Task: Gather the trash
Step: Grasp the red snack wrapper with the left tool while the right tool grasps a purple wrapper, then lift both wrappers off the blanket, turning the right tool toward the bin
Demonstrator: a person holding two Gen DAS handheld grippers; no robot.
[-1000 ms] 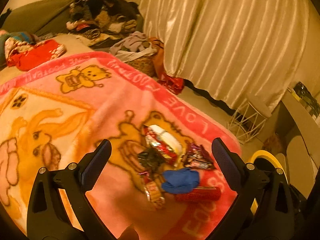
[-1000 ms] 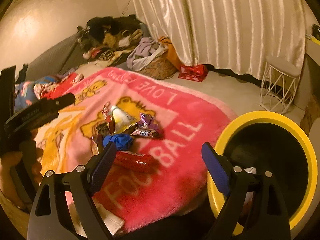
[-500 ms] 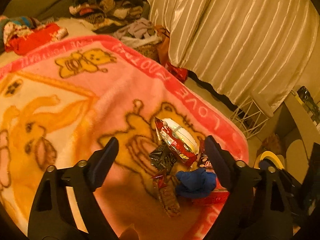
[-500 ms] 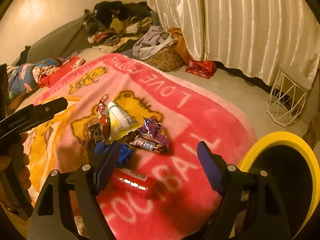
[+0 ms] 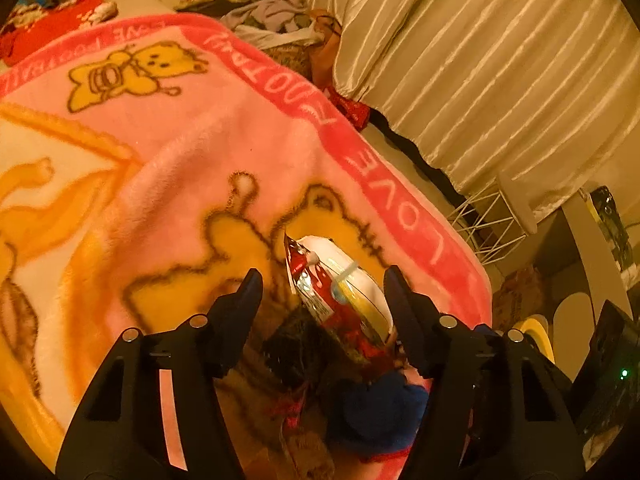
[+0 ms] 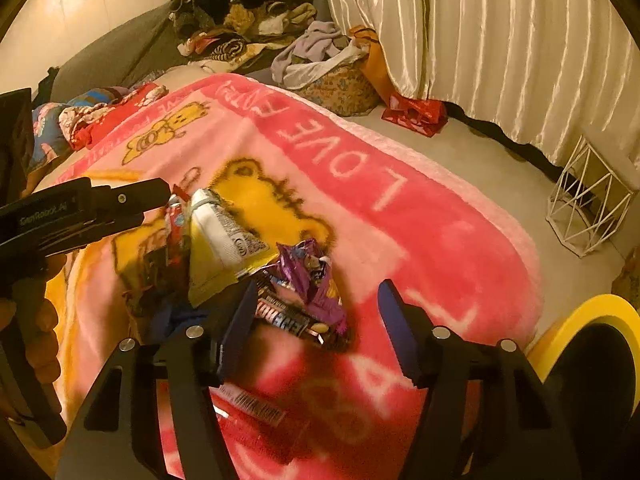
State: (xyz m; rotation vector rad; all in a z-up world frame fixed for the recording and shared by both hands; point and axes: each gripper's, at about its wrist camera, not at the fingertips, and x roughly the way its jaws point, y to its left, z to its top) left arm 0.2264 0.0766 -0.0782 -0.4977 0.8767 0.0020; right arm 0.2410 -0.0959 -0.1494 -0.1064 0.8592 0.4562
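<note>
A pile of trash lies on a pink blanket (image 6: 400, 224). My left gripper (image 5: 324, 284) is open, its jaws on either side of a red, white and yellow snack bag (image 5: 340, 292); the bag also shows in the right wrist view (image 6: 224, 236). Below it lie a dark wrapper (image 5: 296, 340) and a blue crumpled item (image 5: 380, 404). My right gripper (image 6: 316, 300) is open, straddling a purple wrapper (image 6: 312, 276) and a dark candy bar wrapper (image 6: 288, 320). A red wrapper (image 6: 248, 408) lies under the right gripper. The left gripper (image 6: 160, 196) shows from the side.
A yellow-rimmed bin (image 6: 592, 332) stands off the blanket's right corner. A white wire stool (image 6: 588, 204) stands by the cream curtain (image 6: 500, 40). A basket of clothes (image 6: 336, 84), a red bag (image 6: 416, 112) and piled clothes (image 6: 240, 12) lie beyond the blanket.
Both grippers have moved forward and down toward the trash pile. The left one now straddles the snack bag, the right one straddles the purple and candy bar wrappers. Both stay open.
</note>
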